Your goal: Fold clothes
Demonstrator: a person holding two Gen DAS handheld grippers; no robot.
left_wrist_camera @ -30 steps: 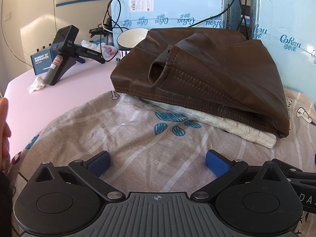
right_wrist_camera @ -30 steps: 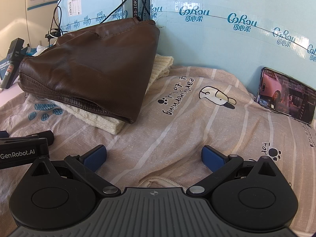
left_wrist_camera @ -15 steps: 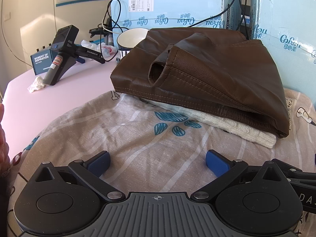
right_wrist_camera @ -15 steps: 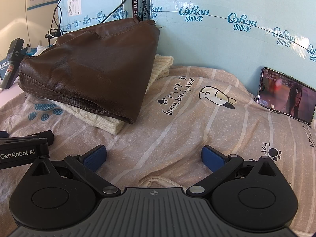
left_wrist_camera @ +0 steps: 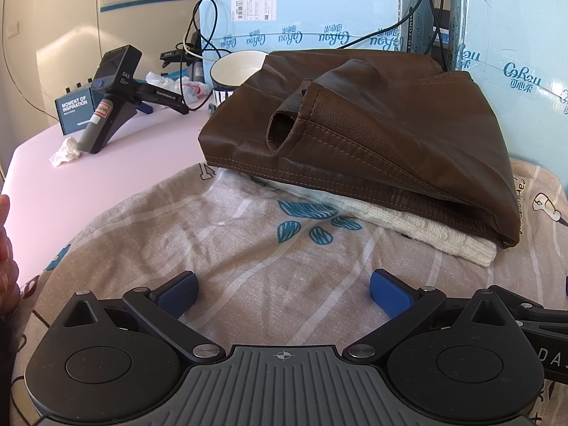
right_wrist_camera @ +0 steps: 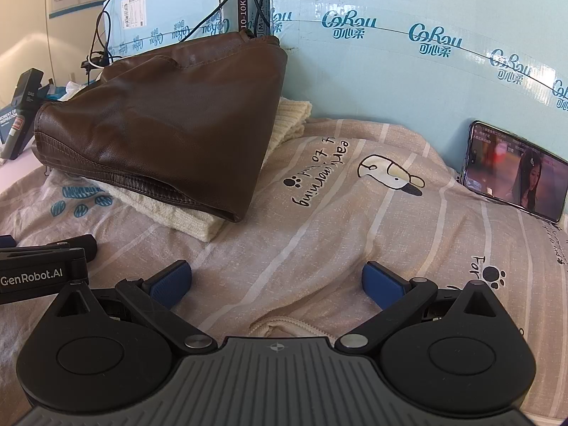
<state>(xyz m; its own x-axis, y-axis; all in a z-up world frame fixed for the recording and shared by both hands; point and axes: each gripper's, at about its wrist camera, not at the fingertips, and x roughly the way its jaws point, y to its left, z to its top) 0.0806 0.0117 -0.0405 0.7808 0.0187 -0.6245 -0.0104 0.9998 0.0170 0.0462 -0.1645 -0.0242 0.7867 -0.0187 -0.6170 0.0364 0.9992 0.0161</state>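
A beige printed garment (left_wrist_camera: 248, 241) (right_wrist_camera: 355, 220) lies spread over the table under both grippers. On its far part a folded brown leather jacket (left_wrist_camera: 372, 135) (right_wrist_camera: 170, 120) rests on a folded cream knit (left_wrist_camera: 436, 238) (right_wrist_camera: 177, 216). My left gripper (left_wrist_camera: 284, 289) stands open low over the beige cloth, nothing between its blue pads. My right gripper (right_wrist_camera: 275, 282) is open too, with a cream ribbed hem (right_wrist_camera: 284, 326) just in front of its body. The left gripper's side (right_wrist_camera: 42, 266) shows at the left edge of the right wrist view.
Light blue cardboard boxes (left_wrist_camera: 319, 10) (right_wrist_camera: 408, 56) wall off the back. A phone (right_wrist_camera: 514, 174) with a lit screen leans against them at right. On the pink tabletop (left_wrist_camera: 88, 184) stand a spare gripper handle (left_wrist_camera: 113, 96), a white bowl (left_wrist_camera: 238, 71), tissues and cables. A hand (left_wrist_camera: 7, 248) shows at left.
Neither gripper nor any garment has moved. The hand at the left edge shifted slightly, and the phone's video picture changed.
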